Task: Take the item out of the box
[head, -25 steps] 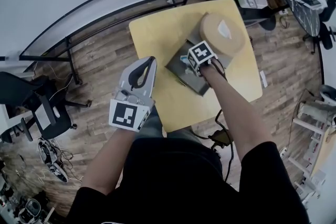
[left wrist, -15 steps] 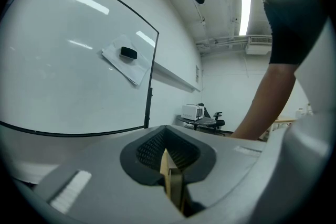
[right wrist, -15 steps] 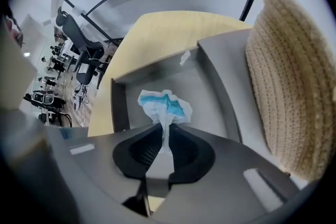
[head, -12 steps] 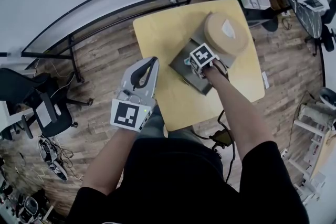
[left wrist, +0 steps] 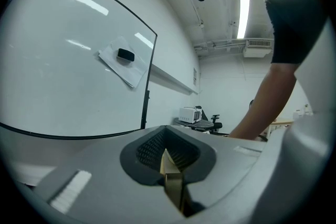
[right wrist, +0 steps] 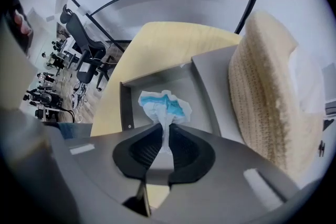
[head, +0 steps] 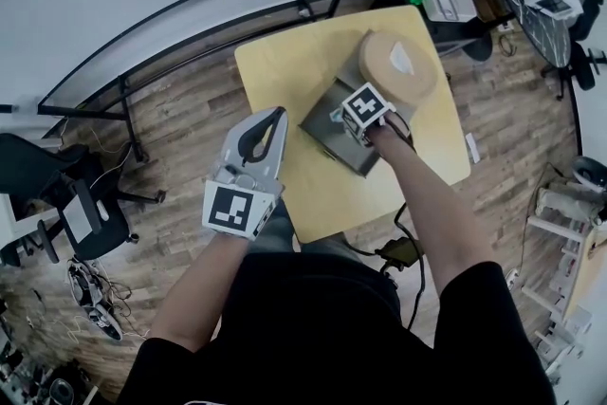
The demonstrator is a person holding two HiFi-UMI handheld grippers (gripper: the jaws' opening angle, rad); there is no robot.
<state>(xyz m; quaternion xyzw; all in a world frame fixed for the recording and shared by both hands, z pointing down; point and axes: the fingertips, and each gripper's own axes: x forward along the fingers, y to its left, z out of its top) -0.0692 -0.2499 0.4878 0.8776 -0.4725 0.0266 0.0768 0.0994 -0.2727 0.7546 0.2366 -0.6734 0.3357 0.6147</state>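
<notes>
**Right claw has the wrapper pinched, inside the grey box**

The crumpled white-and-blue wrapper (right wrist: 164, 106) is caught by one end between the pads of the right gripper (right wrist: 167, 136). The jaws are squeezed nearly together on it, with just that thin bit of material between them. The rest of it fans out right past the fingertips, over the floor of the open grey box (right wrist: 207, 86). Can't tell whether it's resting on the bottom or already hanging a little above it, but it's within the box walls either way.

From the head view, the right gripper (head: 356, 116) is dipped into the box (head: 332, 145) from the person's side. The box sits on a light yellow table (head: 285, 62).

Right beside the box, on its far right, there's a round tan woven cushion (head: 398, 66). In the right gripper view it (right wrist: 262, 86) touches the box's edge.

The left gripper (head: 266, 120) is well apart from all this, held off the table's near-left edge above the wood floor (head: 180, 138). Its jaws (left wrist: 167, 152) are pressed together with nothing in them, and it's pointing at a whiteboard (left wrist: 68, 60).
</notes>
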